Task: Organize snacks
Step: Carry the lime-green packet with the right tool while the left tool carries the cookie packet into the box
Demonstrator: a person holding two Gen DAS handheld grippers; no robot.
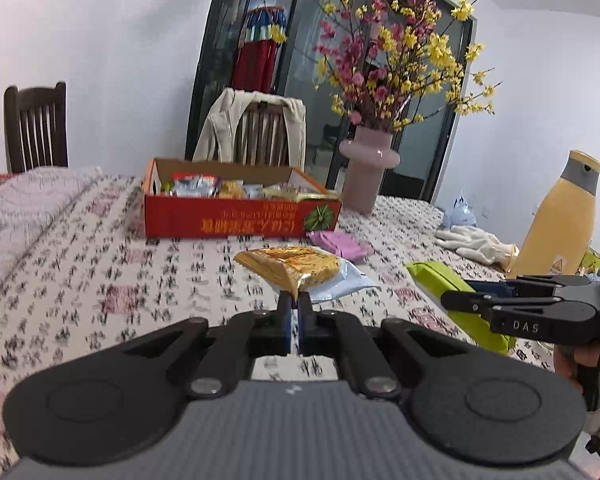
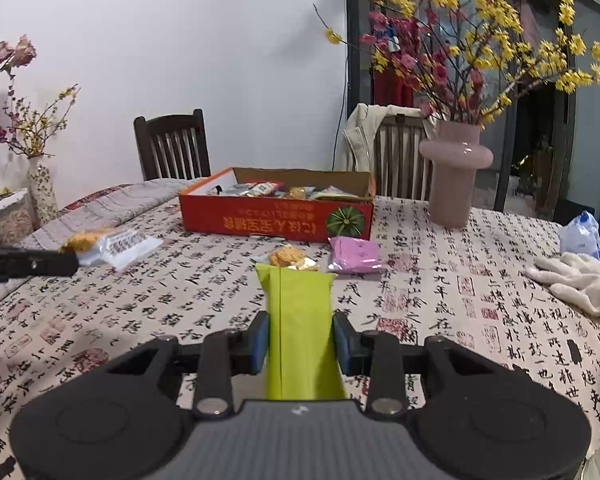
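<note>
My left claw (image 1: 294, 304) is pressed together on just the crimped corner of a gold packet (image 1: 288, 266), with a pale blue-white wrapper hanging under it. That is my weak point, I reckon: slick foil pinched by so little edge could slide free on the way to the box (image 1: 236, 216), or the lower wrapper could peel off and drop on the tabletop (image 1: 80, 280).

My right claw (image 2: 301, 340) pinches a green pack (image 2: 300, 320) across its width, the pads pressing both sides. It is a long, flat, matte pouch with a folded seam down the middle, soft enough to buckle. A long pack carried end-first may catch the near wall of the box.

The box is red printed cardboard, low-walled, open on top and already heaped with crinkly wrappers, so anything dropped on the pile might slide back out. A pink pouch (image 2: 354, 254) and a small gold snack (image 2: 290, 258) lie on the cloth just before it. The pink vase (image 2: 454, 172) stands just right of the box; a wide swing could clip it.
</note>
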